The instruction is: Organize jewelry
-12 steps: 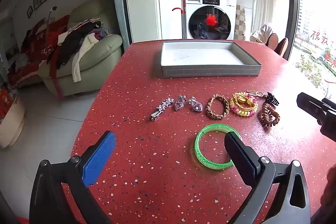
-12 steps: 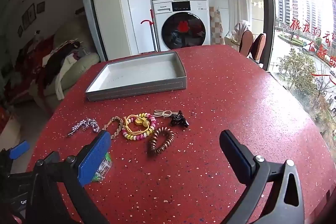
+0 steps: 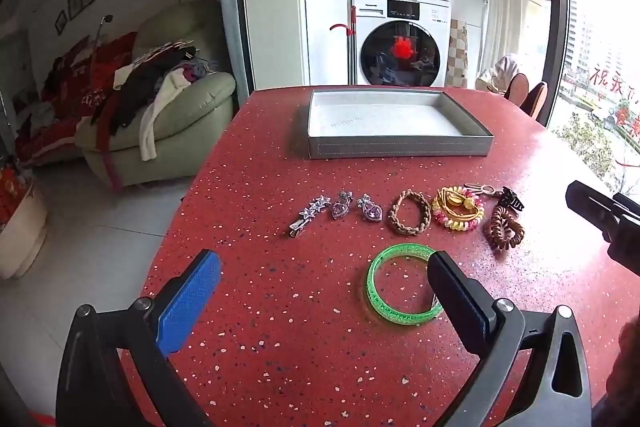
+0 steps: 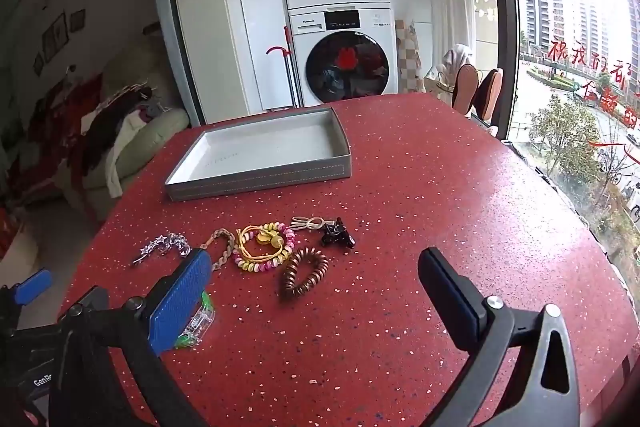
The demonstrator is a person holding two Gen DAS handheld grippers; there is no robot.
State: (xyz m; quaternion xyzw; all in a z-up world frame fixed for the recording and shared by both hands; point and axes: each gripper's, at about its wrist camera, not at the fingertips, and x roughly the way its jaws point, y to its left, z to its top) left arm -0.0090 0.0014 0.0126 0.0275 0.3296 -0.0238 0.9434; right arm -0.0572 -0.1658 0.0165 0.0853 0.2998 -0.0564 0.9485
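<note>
On the red table point(image 3: 280, 307) the tray point(image 3: 396, 147) sits empty, jewelry point(image 3: 456, 213) rowed before it, bangle point(image 3: 376, 291) nearest; both my grippers point(image 3: 324, 303) point(image 4: 316, 299) gape unloaded, so I should straddle one rim squarely.

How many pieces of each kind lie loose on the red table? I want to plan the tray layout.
Silver rhinestone hair clips: 3
Bracelets, one brown braided and one translucent green plastic bangle: 2
Coiled hair ties, pink-and-yellow and brown: 2
Small black claw clip: 1
Beige elastic loop: 1
Total: 9
The grey tray holds nothing.
</note>
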